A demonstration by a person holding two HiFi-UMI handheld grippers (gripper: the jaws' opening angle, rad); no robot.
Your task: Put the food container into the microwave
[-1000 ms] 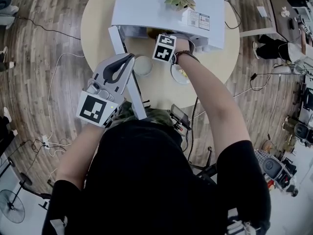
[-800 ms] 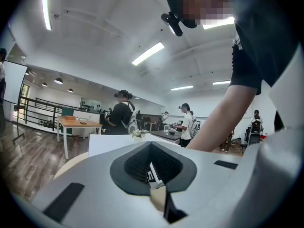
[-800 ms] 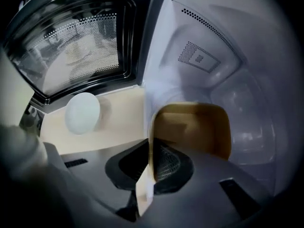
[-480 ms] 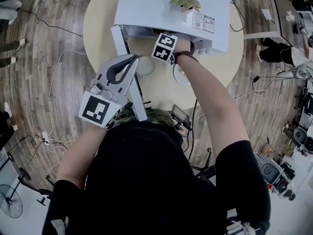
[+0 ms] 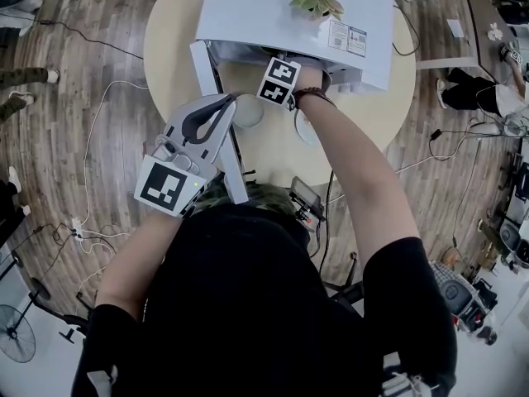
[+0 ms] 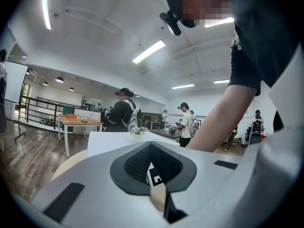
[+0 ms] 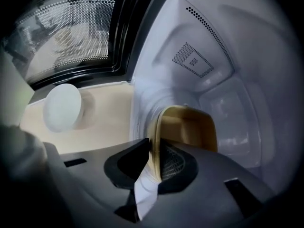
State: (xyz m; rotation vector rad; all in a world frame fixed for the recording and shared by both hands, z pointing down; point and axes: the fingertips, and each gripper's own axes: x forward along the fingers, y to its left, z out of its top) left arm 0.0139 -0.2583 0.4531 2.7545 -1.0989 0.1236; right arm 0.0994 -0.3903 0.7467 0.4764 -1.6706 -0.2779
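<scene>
Hardly moving, right gripper (image 7: 152, 163) pinches the tan plastic food container (image 7: 187, 127) by its rim inside the white boxy microwave (image 5: 289, 23); only release remains, while left gripper (image 5: 223, 102), jaws pressed together, waits outside it.

**Right Gripper Clamped, Left Gripper Shut and Idle**

The right gripper (image 7: 153, 148) sat at the end of an outstretched right arm (image 5: 357, 176) with a dark band round the wrist (image 5: 312, 96). Its jaws pinched the thin wall of the food container (image 7: 190, 127), which rose between and just beyond the fingertips. The left gripper (image 5: 225, 99) hung nearer the body on a bent left arm (image 5: 132, 259). Its jaws were closed on each other, tip to tip.
</scene>
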